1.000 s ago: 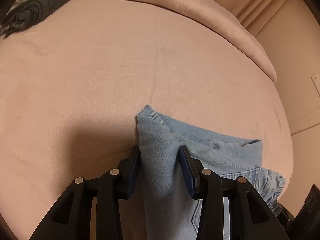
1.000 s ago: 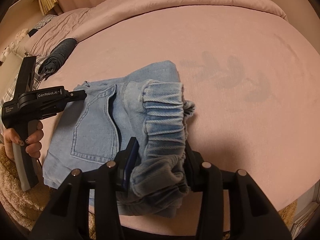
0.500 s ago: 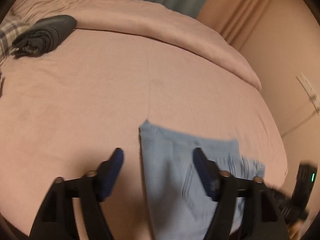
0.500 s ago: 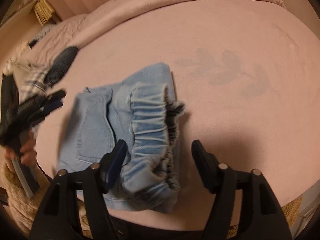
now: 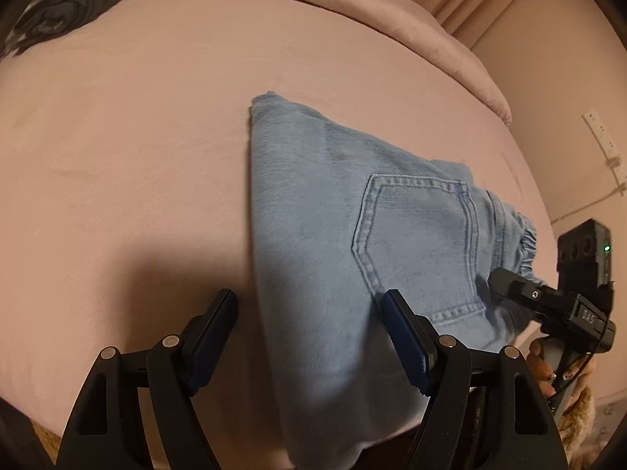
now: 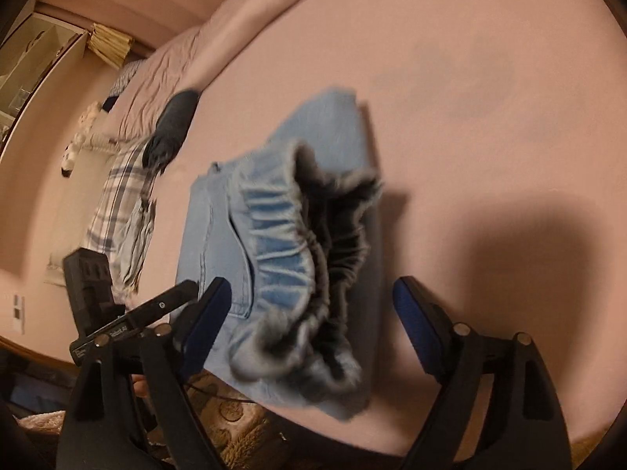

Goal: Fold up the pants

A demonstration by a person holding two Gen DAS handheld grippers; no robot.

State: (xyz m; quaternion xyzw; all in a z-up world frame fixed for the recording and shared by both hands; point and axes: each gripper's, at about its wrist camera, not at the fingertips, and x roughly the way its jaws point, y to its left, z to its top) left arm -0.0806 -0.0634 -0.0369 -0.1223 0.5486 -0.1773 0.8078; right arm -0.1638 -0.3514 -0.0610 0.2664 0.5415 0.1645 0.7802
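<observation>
Light blue denim pants (image 5: 333, 243) lie folded in a compact rectangle on the pink bed (image 5: 137, 156), back pocket up, near the bed's front edge. Their elastic waistband (image 6: 309, 258) bunches up on the right end. My left gripper (image 5: 309, 313) is open and empty, its jaws wide apart just above the near edge of the fold. My right gripper (image 6: 311, 301) is open and empty, hovering over the waistband end. The right gripper also shows at the right in the left wrist view (image 5: 548, 301), and the left gripper shows at the left in the right wrist view (image 6: 137, 313).
A dark grey folded garment (image 5: 66, 4) lies at the far left of the bed; it also shows in the right wrist view (image 6: 172, 129). Plaid cloth (image 6: 117, 203) lies beside it. A folded pink duvet (image 5: 352, 11) runs along the far side. A wall with an outlet (image 5: 599, 133) is on the right.
Both grippers let go of the pants and opened wide. The pants dropped flat onto the bed. Both grippers drew back and the right one tilted.
</observation>
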